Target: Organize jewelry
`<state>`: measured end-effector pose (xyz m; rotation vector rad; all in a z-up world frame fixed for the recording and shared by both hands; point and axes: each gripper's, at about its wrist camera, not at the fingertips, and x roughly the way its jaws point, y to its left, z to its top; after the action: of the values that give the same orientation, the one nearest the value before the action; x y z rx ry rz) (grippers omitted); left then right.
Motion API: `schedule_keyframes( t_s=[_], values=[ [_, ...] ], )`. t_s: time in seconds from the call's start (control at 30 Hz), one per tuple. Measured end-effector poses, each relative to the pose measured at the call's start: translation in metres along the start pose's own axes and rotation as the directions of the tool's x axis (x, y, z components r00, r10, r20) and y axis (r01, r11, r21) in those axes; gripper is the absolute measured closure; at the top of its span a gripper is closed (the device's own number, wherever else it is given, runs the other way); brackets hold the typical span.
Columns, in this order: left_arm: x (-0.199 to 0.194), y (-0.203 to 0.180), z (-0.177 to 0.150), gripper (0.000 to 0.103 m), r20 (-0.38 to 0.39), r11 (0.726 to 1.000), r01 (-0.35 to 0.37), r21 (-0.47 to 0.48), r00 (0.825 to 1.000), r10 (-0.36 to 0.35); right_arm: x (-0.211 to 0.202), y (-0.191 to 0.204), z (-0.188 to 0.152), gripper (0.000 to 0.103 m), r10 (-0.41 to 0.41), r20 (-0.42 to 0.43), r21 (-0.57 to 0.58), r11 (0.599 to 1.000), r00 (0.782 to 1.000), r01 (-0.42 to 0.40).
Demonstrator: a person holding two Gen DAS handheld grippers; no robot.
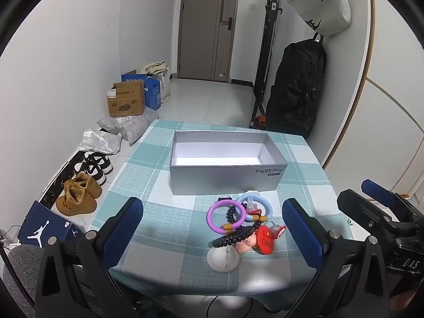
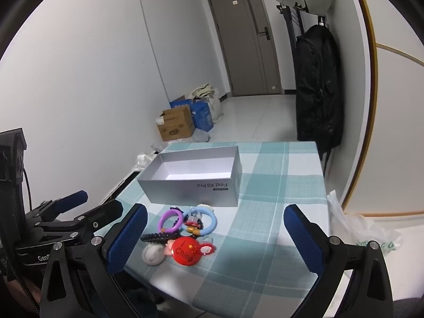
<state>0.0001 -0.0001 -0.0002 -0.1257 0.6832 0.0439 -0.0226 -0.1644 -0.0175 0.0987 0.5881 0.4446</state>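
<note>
- Jewelry pile [image 1: 239, 225] sits near the front edge of the table [image 1: 159, 164], on a teal and white checked cloth, just in front of the silver box [image 1: 228, 182]
- In the pile: a purple ring [image 1: 225, 217] overlapping a light blue ring [image 1: 255, 206], a strand of dark beads [image 1: 235, 235] running under them, a red round badge [image 1: 265, 241] reading "China", and a white round disc [image 1: 223, 259] nearest the front edge
- The pieces touch and overlap one another; smaller bits among them are too tangled to tell apart
- Silver box is open at the top, its inside white and bare, with printed lettering on the near wall that appears upside down
- Left gripper [image 1: 212, 228] hangs over the front of the table with its blue-padded fingers spread wide; the pile lies between them in the left wrist view, and neither pad touches it
- Right gripper [image 2: 216, 238] is likewise spread wide and holds nothing, tilted down toward the table; the pile lies toward its left finger [image 2: 127, 238], apart from the pad
- The two tools sit side by side, each visible at the edge of the other's view
</note>
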Motion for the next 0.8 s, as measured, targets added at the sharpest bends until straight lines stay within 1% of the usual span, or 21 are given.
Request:
schedule_keyframes(
  t_s=[0.37, 0.43, 0.8],
  values=[
    [-0.0032, -0.0042, 0.0008, 0.001, -0.013, 1.0, 0.009, -0.004, 1.0, -0.009, 0.0014, 0.0019, -0.002, 0.0, 0.002, -0.005, -0.008, 1.0, 1.0, -0.002],
    [0.0028, -0.0013, -0.0022, 0.001, -0.006, 1.0, 0.005, 0.0, 1.0, -0.005, 0.0015, 0.0019, -0.0025, 0.0, 0.002, -0.006, -0.008, 1.0, 1.0, -0.002],
    [0.0039, -0.0022, -0.0038, 0.001, -0.008, 1.0, 0.01, 0.0, 1.0, -0.01, 0.004, 0.0031, -0.0023, 0.0, 0.004, -0.014, -0.013, 1.0, 1.0, -0.004]
  ],
)
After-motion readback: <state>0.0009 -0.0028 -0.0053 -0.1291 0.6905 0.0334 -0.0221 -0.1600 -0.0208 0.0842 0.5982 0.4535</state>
